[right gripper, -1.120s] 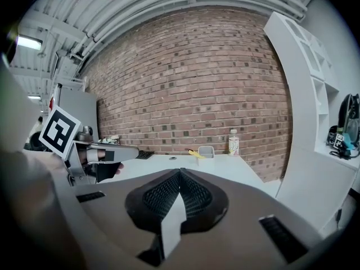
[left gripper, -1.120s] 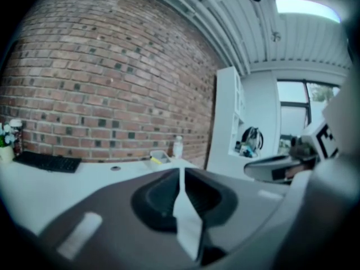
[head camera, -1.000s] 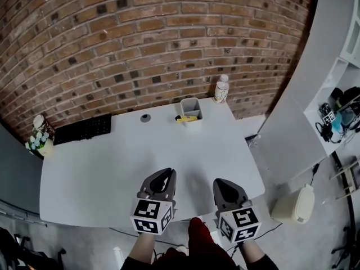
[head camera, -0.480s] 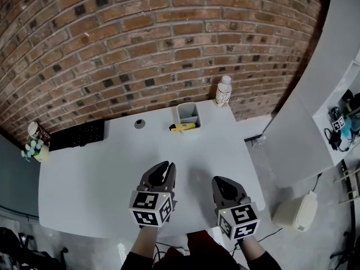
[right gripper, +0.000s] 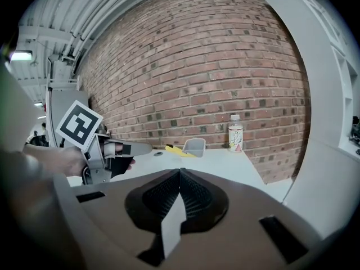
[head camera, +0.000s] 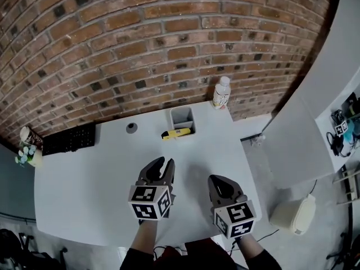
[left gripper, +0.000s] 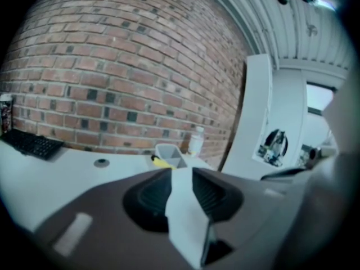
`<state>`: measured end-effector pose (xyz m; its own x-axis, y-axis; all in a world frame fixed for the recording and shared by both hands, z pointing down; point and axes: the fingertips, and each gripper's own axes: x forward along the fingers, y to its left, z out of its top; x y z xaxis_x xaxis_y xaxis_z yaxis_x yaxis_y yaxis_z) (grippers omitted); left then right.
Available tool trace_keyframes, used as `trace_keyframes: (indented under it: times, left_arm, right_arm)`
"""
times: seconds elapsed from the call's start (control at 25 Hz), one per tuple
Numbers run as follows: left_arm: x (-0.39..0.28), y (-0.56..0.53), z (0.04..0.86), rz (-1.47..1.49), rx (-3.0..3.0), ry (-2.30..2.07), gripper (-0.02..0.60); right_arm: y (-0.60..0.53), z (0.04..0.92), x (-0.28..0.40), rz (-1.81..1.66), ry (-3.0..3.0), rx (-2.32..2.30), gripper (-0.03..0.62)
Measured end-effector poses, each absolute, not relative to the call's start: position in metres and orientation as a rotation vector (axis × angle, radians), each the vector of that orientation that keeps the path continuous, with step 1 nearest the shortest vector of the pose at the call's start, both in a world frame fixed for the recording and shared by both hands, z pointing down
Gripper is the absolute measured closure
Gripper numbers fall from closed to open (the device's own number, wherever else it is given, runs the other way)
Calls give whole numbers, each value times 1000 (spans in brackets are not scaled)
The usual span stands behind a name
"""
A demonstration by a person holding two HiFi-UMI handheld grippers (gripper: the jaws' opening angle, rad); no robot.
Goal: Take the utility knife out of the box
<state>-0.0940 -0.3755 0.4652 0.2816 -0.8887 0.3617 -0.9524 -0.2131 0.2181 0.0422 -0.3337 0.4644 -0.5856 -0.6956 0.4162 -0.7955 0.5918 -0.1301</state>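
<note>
Both claws nearer box over tabletop | left claw just opening, narrow gap, empty | right claw pressed together, empty | utility knife apparently protruding from box

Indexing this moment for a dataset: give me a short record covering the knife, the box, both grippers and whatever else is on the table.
utility knife: yellow, at the box's front-left, far from both grippers
box: grey, open-topped, near the table's far edge
left gripper: jaws apart, have just been opening, nothing between
right gripper: jaws together, empty
also on table: bottle, keyboard
</note>
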Motion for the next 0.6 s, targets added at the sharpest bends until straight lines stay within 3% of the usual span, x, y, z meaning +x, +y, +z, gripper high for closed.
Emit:
trace_keyframes:
  times: [0.6]
  left_arm:
    - [-100,-436,512,243,2037,-1615,419]
  right_arm:
    - [-391,489,37,491,-2457,1187,586]
